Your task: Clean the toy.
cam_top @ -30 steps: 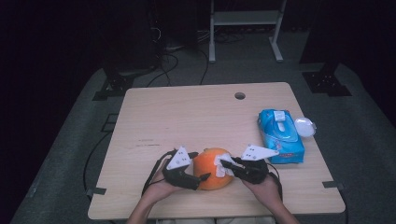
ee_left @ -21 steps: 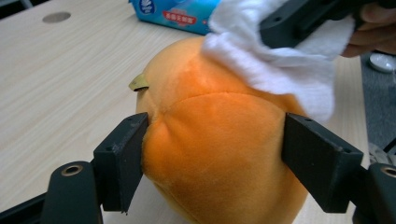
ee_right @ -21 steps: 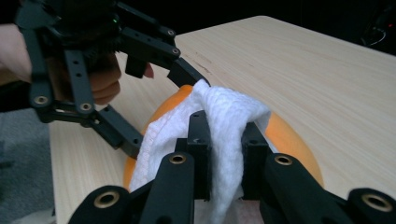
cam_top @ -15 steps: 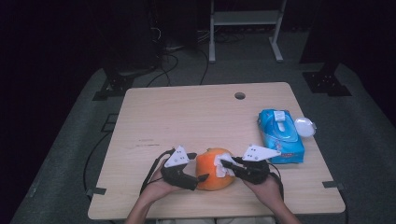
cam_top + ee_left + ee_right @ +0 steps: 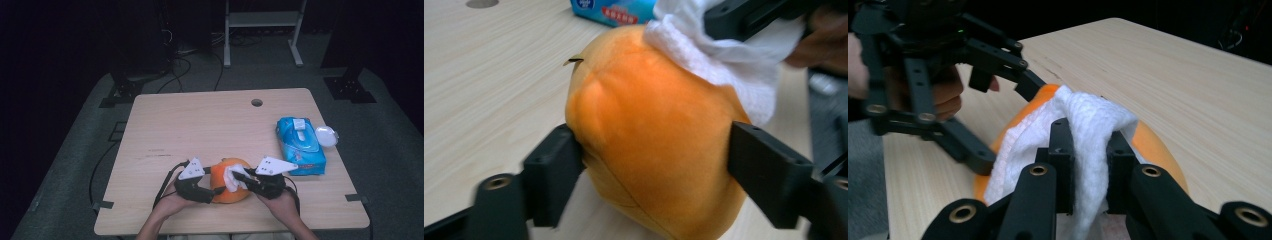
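Left hand-held gripper (image 5: pixel 212 189) closing its jaws onto an orange plush fruit (image 5: pixel 229 186) sitting near the bench's (image 5: pixel 200 125) front edge, right hand-held gripper (image 5: pixel 239 178) clenching a white cloth (image 5: pixel 231 177), pressing it on the fruit's top

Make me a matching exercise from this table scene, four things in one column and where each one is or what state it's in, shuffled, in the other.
1. orange ball
2. white cloth
3. blue wipes pack
4. round hole

a. in the tabletop near the far edge
b. pinched in the right gripper
c. lying at the table's right side
d. between the jaws of the left gripper

Pairs: 1-d, 2-b, 3-c, 4-a
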The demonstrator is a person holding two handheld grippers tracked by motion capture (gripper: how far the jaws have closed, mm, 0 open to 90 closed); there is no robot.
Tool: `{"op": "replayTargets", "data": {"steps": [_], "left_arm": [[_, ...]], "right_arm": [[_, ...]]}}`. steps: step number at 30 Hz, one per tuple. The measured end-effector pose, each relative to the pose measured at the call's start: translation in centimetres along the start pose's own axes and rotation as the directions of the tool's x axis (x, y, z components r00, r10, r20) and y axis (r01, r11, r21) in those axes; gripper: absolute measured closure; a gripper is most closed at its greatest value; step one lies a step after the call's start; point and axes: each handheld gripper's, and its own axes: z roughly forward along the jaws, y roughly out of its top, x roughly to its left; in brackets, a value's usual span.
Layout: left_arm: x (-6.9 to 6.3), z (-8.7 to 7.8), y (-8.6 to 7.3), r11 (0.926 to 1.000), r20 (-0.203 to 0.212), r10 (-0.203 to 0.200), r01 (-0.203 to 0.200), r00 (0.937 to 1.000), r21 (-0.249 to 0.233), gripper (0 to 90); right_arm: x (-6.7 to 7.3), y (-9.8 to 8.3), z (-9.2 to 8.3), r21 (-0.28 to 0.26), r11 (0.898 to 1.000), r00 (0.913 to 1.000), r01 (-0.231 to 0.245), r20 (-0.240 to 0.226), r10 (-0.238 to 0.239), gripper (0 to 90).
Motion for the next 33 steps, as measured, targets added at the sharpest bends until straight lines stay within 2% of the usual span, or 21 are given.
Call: {"op": "replayTargets", "data": {"steps": [2, 6, 9, 11, 12, 15, 16, 17, 18, 19, 20, 21, 22, 23, 26, 27, 29, 30, 31, 32, 33], "left_arm": [[-0.2, 0.4, 0.1, 1.0, -0.001, -0.008, 0.008, 1.0, 0.002, 19.1], [-0.9, 0.5, 0.3, 0.9988, -0.037, 0.045, -0.044, 0.9983, 0.023, 25.3], [-0.9, 0.4, 0.2, 0.9983, -0.04, 0.056, -0.055, 0.9976, 0.021, 27.5], [-1.0, 0.3, 0.2, 0.9975, -0.04, 0.068, -0.067, 0.9969, 0.024, 28.7], [-1.0, 0.4, 0.2, 0.9975, -0.039, 0.068, -0.068, 0.9969, 0.021, 28.4], [-1.0, 0.6, 0.2, 0.9992, -0.036, 0.039, -0.039, 0.9986, 0.006, 24.5], [-1.0, 0.8, 0.3, 0.9999, -0.035, 0.012, -0.012, 0.9993, 0.012, 19.0], [-1.0, 0.8, 0.3, 0.9999, -0.035, 0.012, -0.012, 0.9993, 0.012, 18.7], [-1.1, 0.8, 0.4, 0.9999, -0.036, 0.01, -0.01, 0.9993, 0.013, 19.7], [-1.3, 0.9, 0.4, 0.9998, -0.04, 0.017, -0.016, 0.9991, 0.011, 19.7], [-1.5, 1.0, 0.4, 0.9993, -0.049, 0.036, -0.036, 0.9982, 0.014, 23.8], [-1.7, 1.0, 0.3, 0.9985, -0.057, 0.052, -0.051, 0.997, 0.019, 25.2], [-1.9, 1.0, 0.2, 0.9968, -0.07, 0.078, -0.077, 0.9944, 0.024, 26.3], [-1.9, 1.0, 0.2, 0.9968, -0.07, 0.078, -0.077, 0.9944, 0.024, 27.6], [-1.9, 0.9, 0.2, 0.9955, -0.068, 0.093, -0.091, 0.9934, 0.027, 27.9], [-1.9, 0.9, 0.1, 0.9961, -0.066, 0.086, -0.085, 0.9941, 0.025, 26.4], [-1.7, 0.9, 0.2, 0.9991, -0.041, 0.042, -0.042, 0.9983, 0.009, 24.1], [-1.6, 1.0, 0.4, 0.9999, -0.031, 0.012, -0.012, 0.9994, 0.004, 18.6], [-1.6, 1.1, 0.5, 0.9999, -0.036, -0.002, 0.002, 0.9993, 0.01, 18.7], [-1.7, 1.2, 0.5, 0.9999, -0.044, 0.005, -0.005, 0.999, 0.013, 18.7], [-1.9, 1.2, 0.5, 0.9998, -0.054, 0.017, -0.016, 0.9984, 0.008, 23.0]], "right_arm": [[-0.2, -0.1, -0.1, -0.011, 1.0, 0.9997, -0.026, 0.001, 0.026, 78.2], [1.5, 0.3, 0.4, -0.021, 0.999, 0.9994, 0.026, -0.021, -0.026, 78.1], [1.5, 0.4, 0.5, -0.018, 0.999, 0.999, 0.037, -0.023, -0.038, 78.2], [1.0, 0.5, 0.2, -0.015, 0.999, 0.9993, 0.036, 0.006, -0.036, 78.3], [0.1, 0.4, -0.1, -0.006, 1.0, 0.998, 0.019, 0.061, -0.019, 78.3], [-0.8, -0.1, -0.4, -0.008, 1.0, 0.9969, -0.023, 0.075, 0.023, 78.4], [-0.5, -0.1, -0.4, -0.009, 1.0, 0.9974, -0.029, 0.066, 0.03, 78.5], [-0.5, -0.1, -0.4, -0.009, 1.0, 0.9974, -0.029, 0.066, 0.03, 78.5], [0.4, 0.2, -0.1, -0.019, 1.0, 0.9997, -0.017, 0.017, 0.017, 78.4], [0.4, 0.2, -0.1, -0.019, 1.0, 0.9997, -0.017, 0.017, 0.017, 78.4], [1.5, 0.6, 0.3, -0.023, 0.999, 0.9996, 0.026, -0.012, -0.026, 78.4], [1.8, 0.7, 0.5, -0.021, 0.999, 0.9989, 0.043, -0.017, -0.043, 78.4], [1.8, 0.7, 0.6, -0.021, 0.999, 0.9989, 0.044, -0.017, -0.044, 78.5], [1.8, 0.7, 0.6, -0.021, 0.999, 0.9989, 0.044, -0.017, -0.044, 78.5], [0.7, 0.6, 0.2, -0.018, 1.0, 0.9992, 0.02, 0.035, -0.019, 78.5], [-0.3, 0.3, -0.2, -0.005, 1.0, 0.9965, 0.005, 0.083, -0.004, 78.4], [-0.7, 0.0, -0.2, -0.001, 1.0, 0.9964, -0.012, 0.084, 0.012, 78.5], [-0.7, -0.1, -0.2, -0.001, 1.0, 0.9963, -0.028, 0.081, 0.028, 78.5], [-0.4, 0.0, -0.1, -0.002, 1.0, 0.9969, -0.019, 0.076, 0.019, 78.4], [-0.4, 0.0, -0.1, -0.002, 1.0, 0.9969, -0.019, 0.076, 0.019, 78.4], [0.6, 0.5, 0.1, -0.013, 1.0, 0.9991, -0.006, 0.041, 0.007, 78.3]]}}
